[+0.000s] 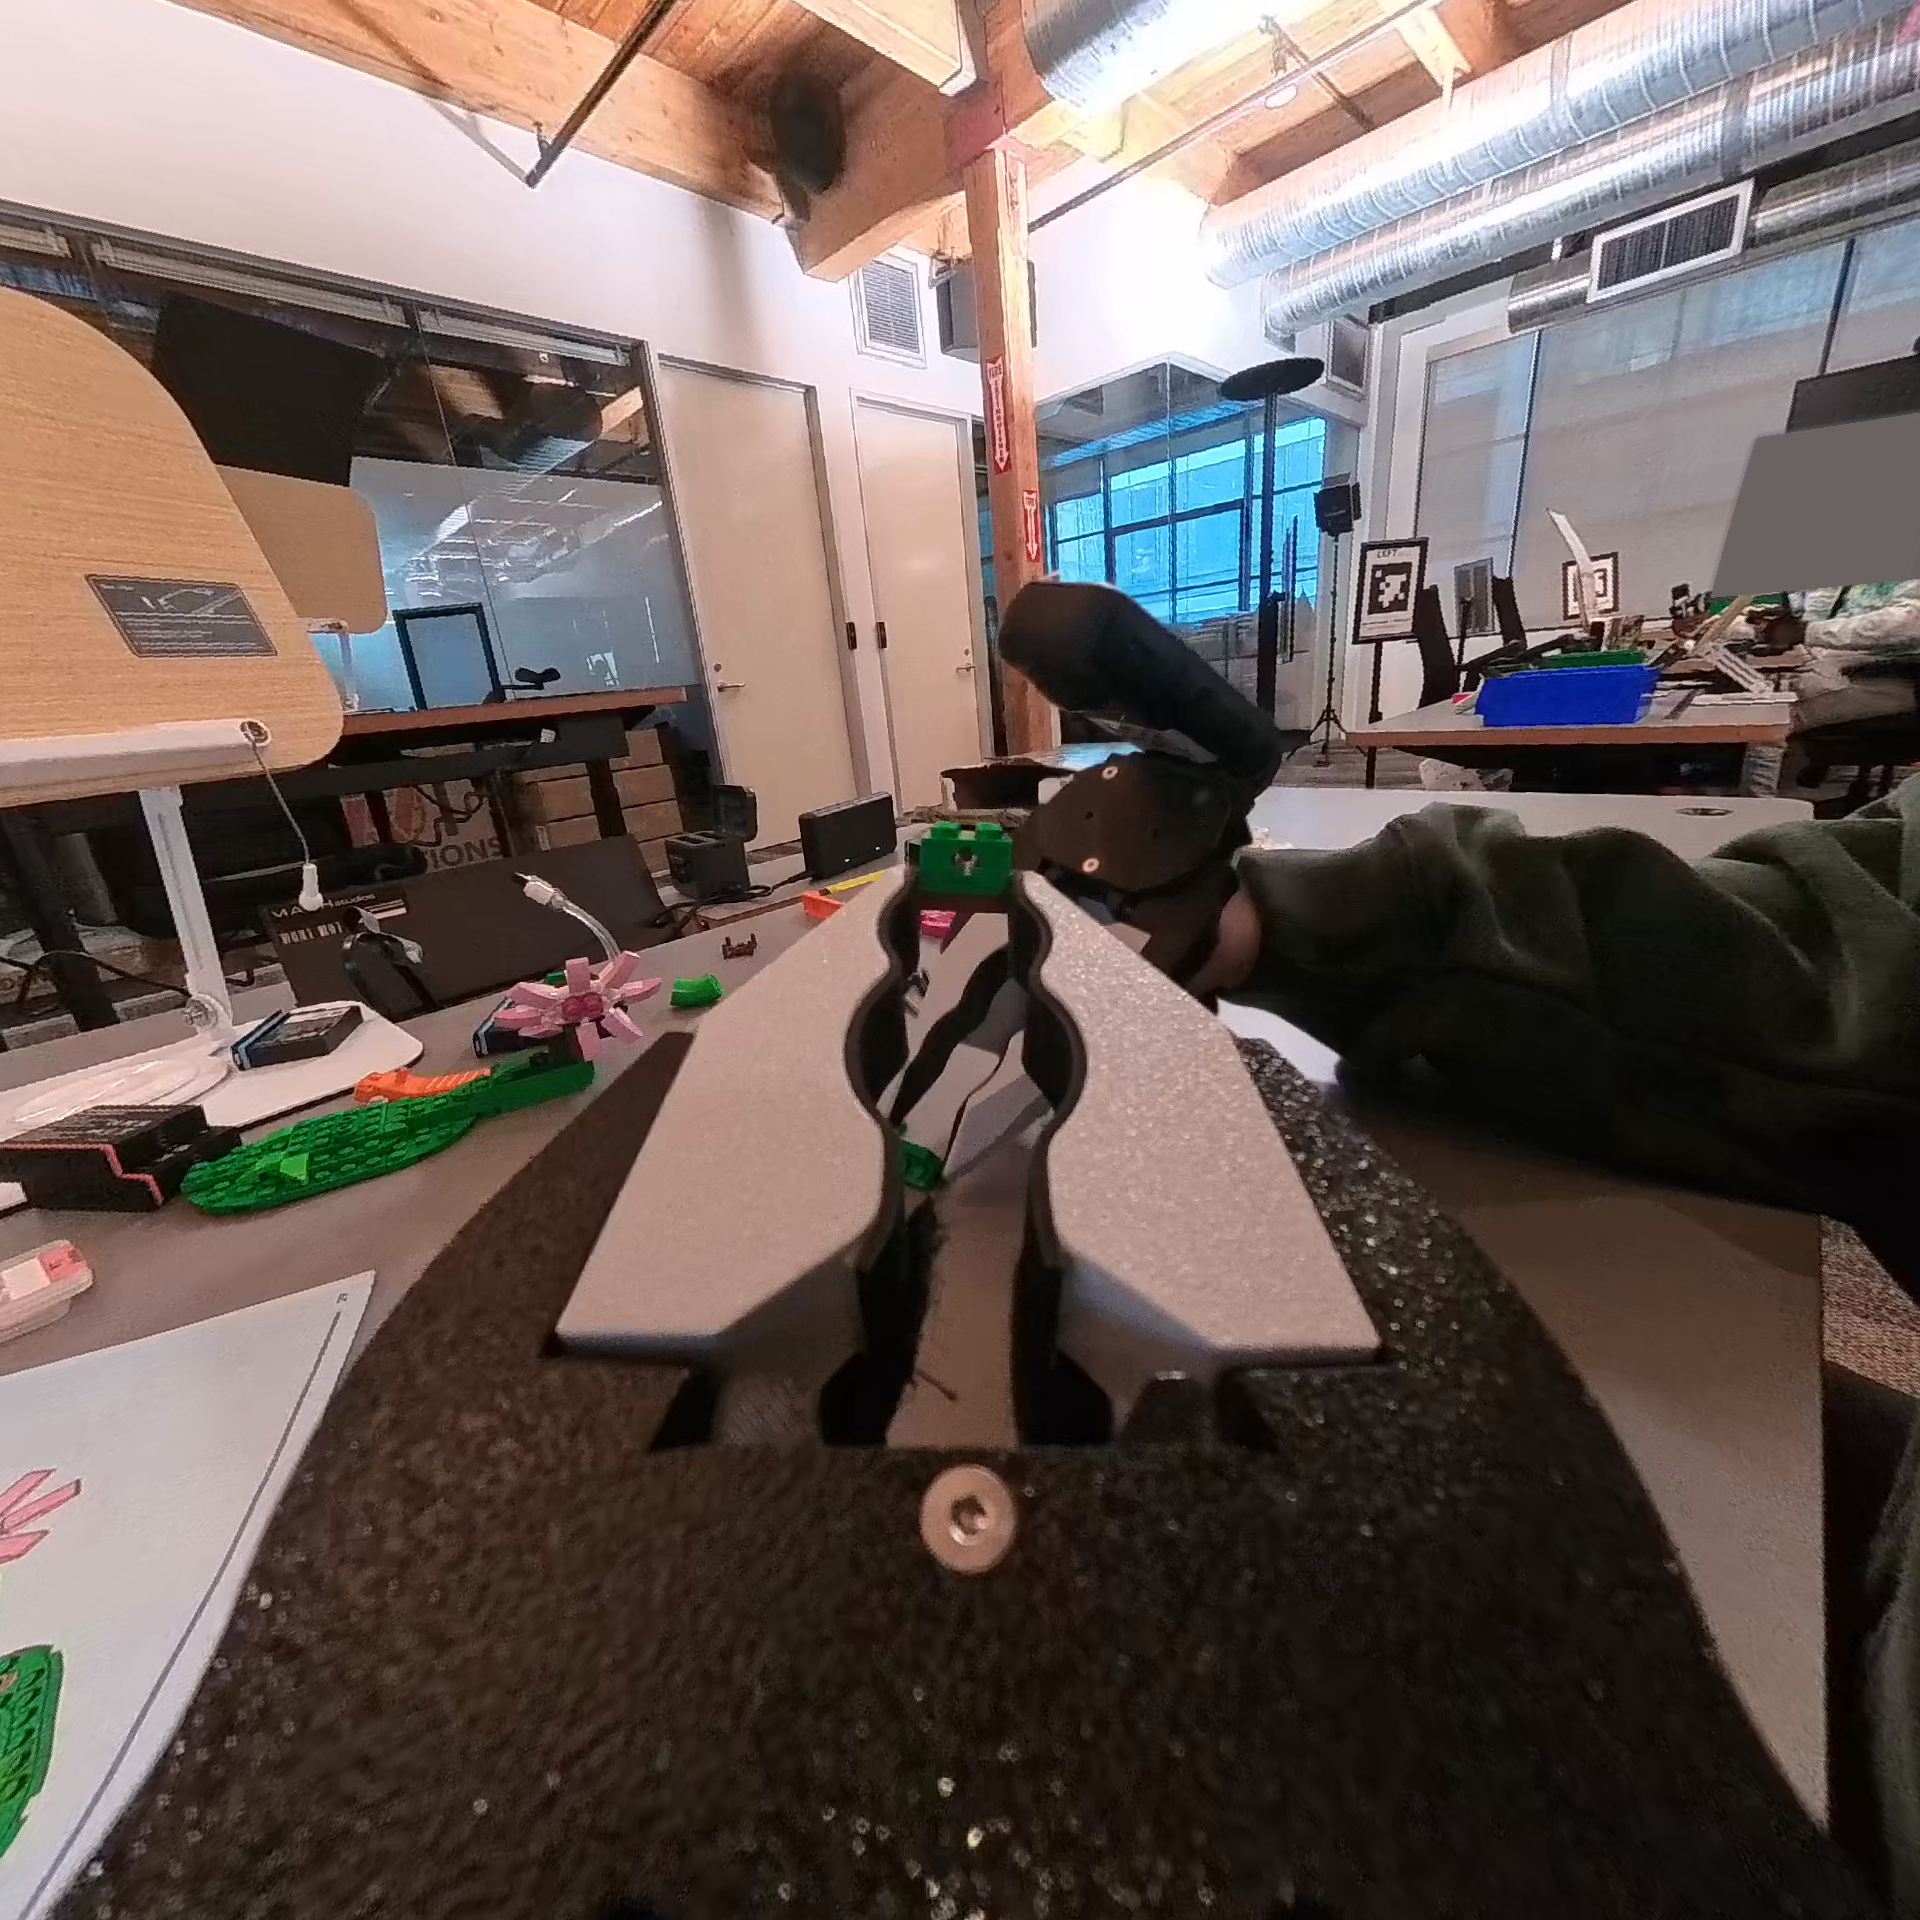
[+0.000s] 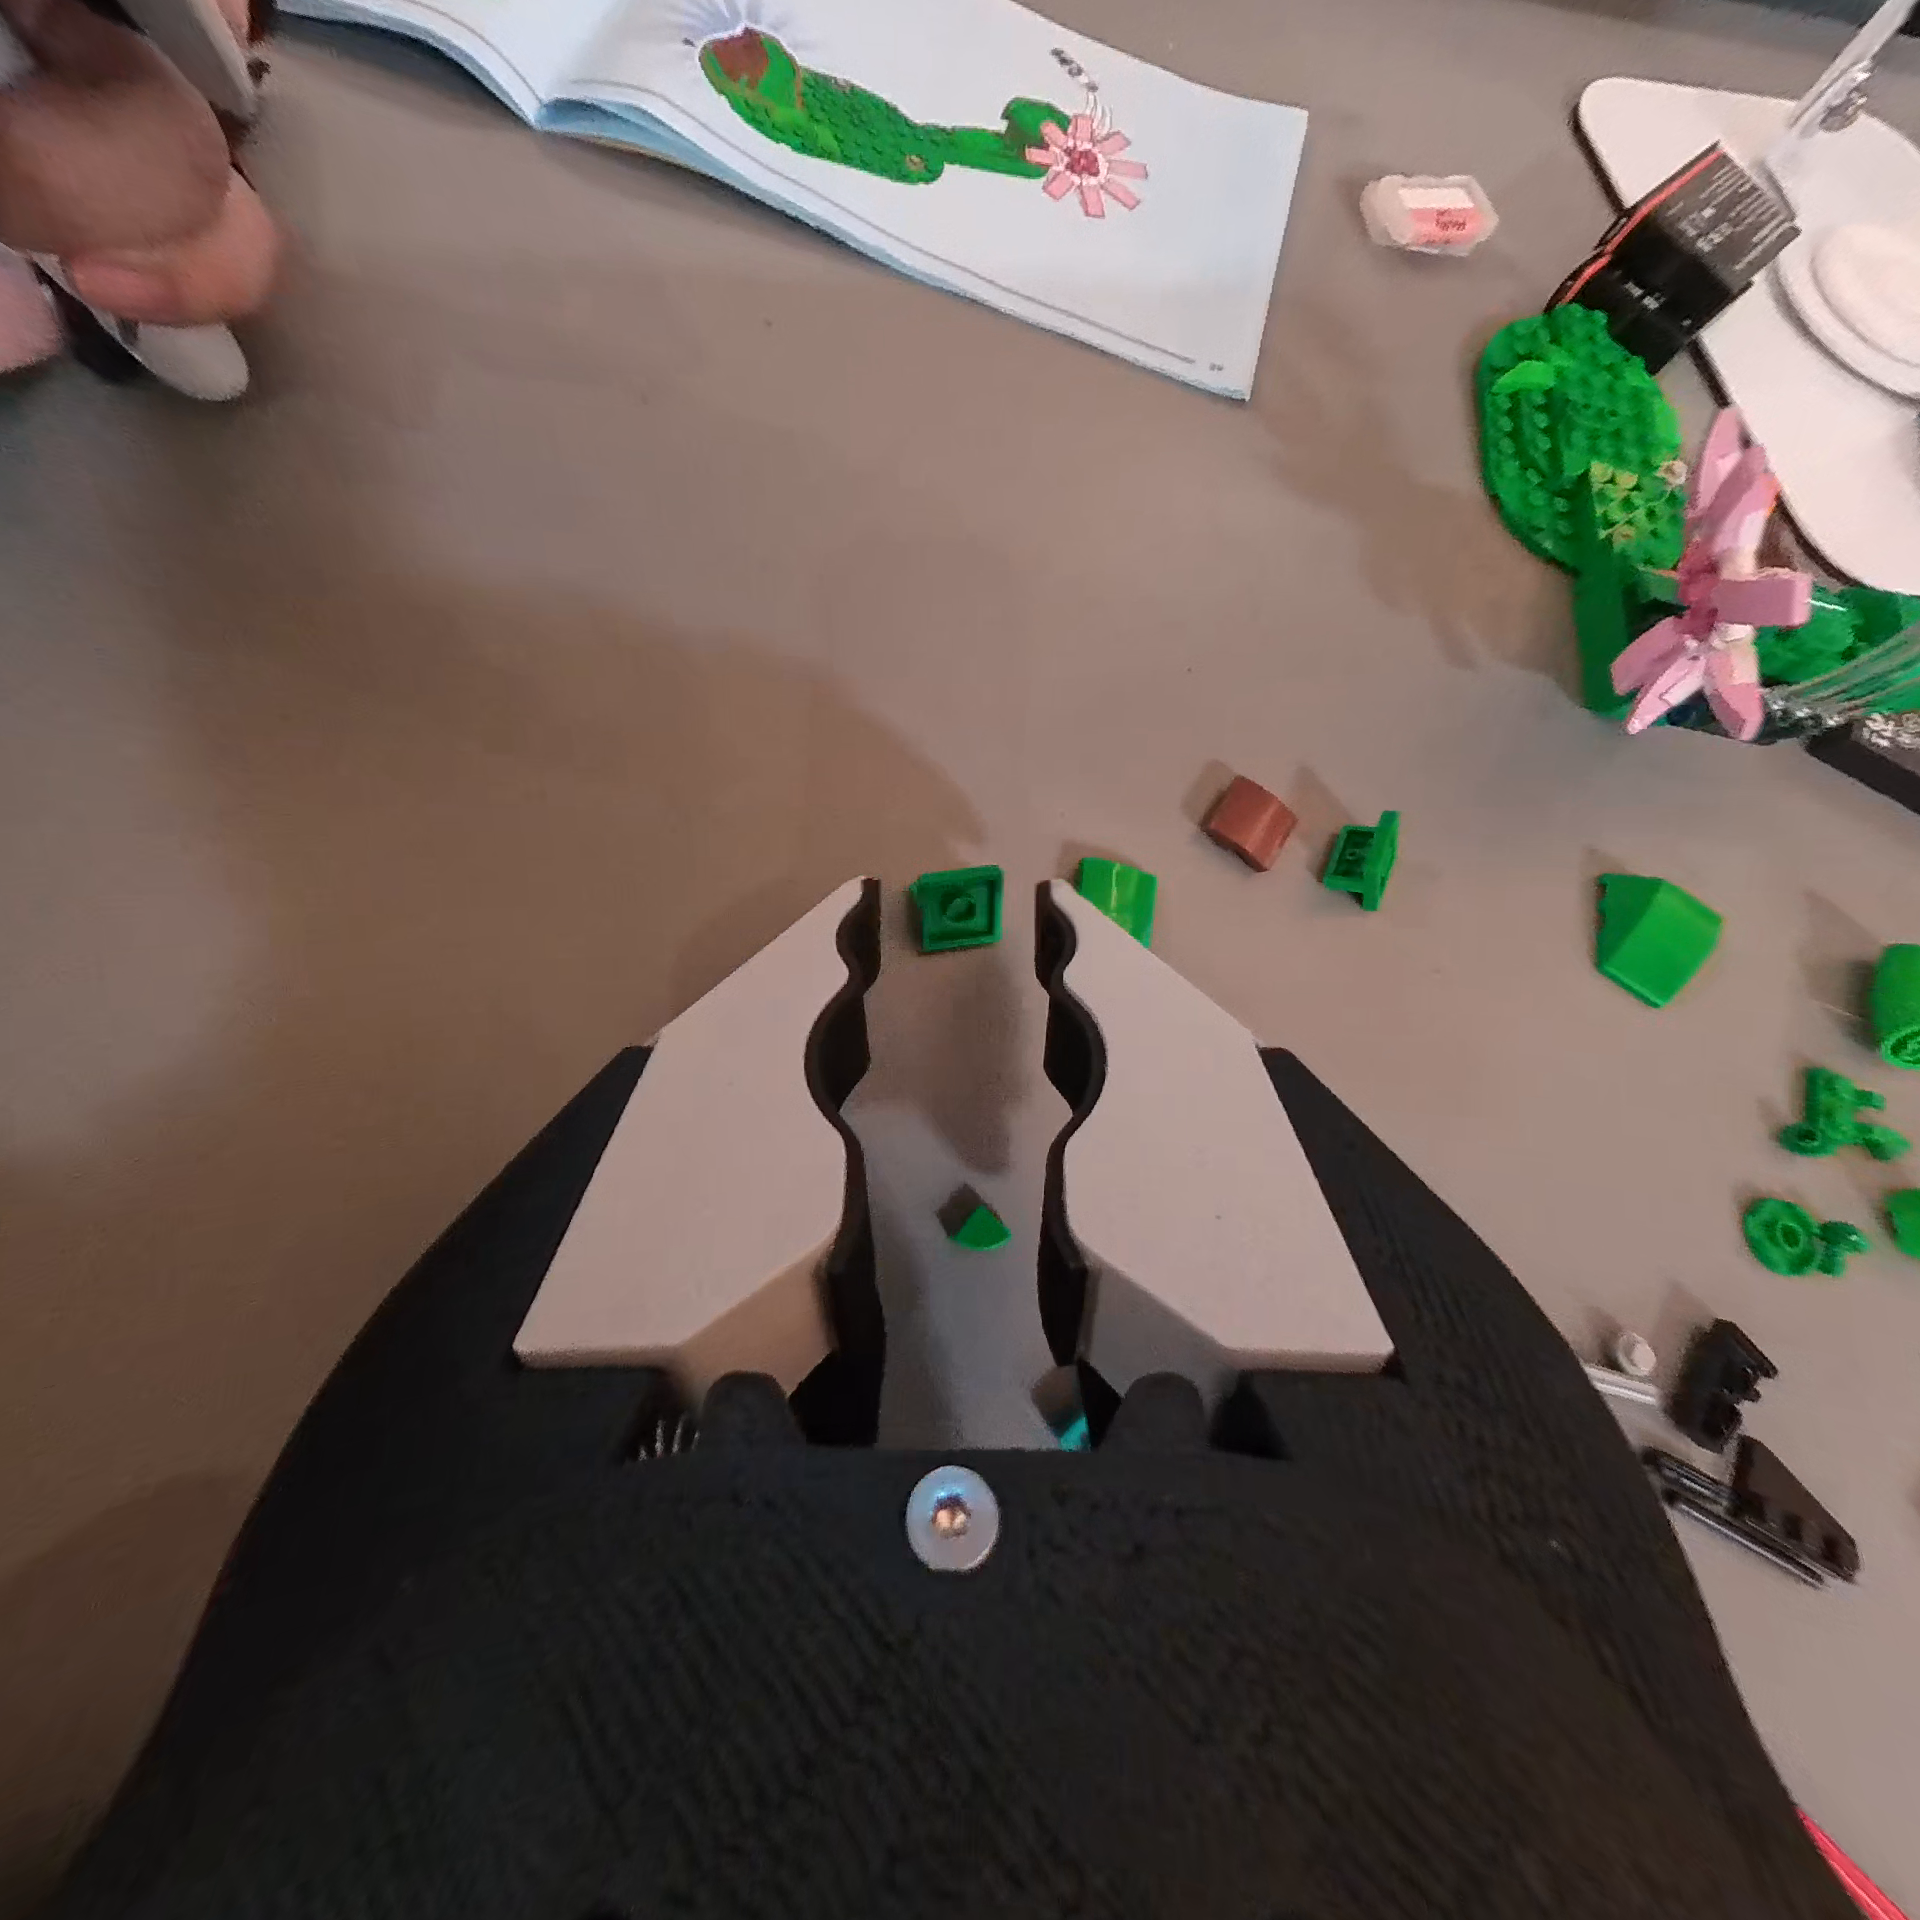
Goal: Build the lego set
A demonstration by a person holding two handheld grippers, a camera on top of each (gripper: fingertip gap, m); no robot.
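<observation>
My left gripper (image 1: pixel 964 883) is raised off the table and shut on a small green brick (image 1: pixel 961 860) at its fingertips. My right gripper (image 2: pixel 956 904) is open, low over the grey table (image 2: pixel 520 675), with a small square green piece (image 2: pixel 958 909) lying flat between its fingertips, apart from both. The right gripper also shows in the left wrist view (image 1: pixel 1132 821), just beyond the held brick, in a hand with a green sleeve. The green plate build (image 2: pixel 1569 436) with its pink flower (image 2: pixel 1714 623) lies at the far right and also shows in the left wrist view (image 1: pixel 332 1143).
Loose pieces lie right of my right gripper: a green curved piece (image 2: pixel 1120 896), a brown piece (image 2: pixel 1250 823), a green bracket (image 2: pixel 1361 860), a green wedge (image 2: pixel 1652 940). The open instruction booklet (image 2: pixel 1039 239) lies at the back. A white lamp base (image 2: pixel 1818 312) is at the far right. A hand (image 2: pixel 125 197) is at the top left. From my right tips it is roughly 20 cm to the green plate build (image 2: pixel 1569 436); from my left, 30 cm. It turns up in the left wrist view (image 1: pixel 365 1136) as well.
</observation>
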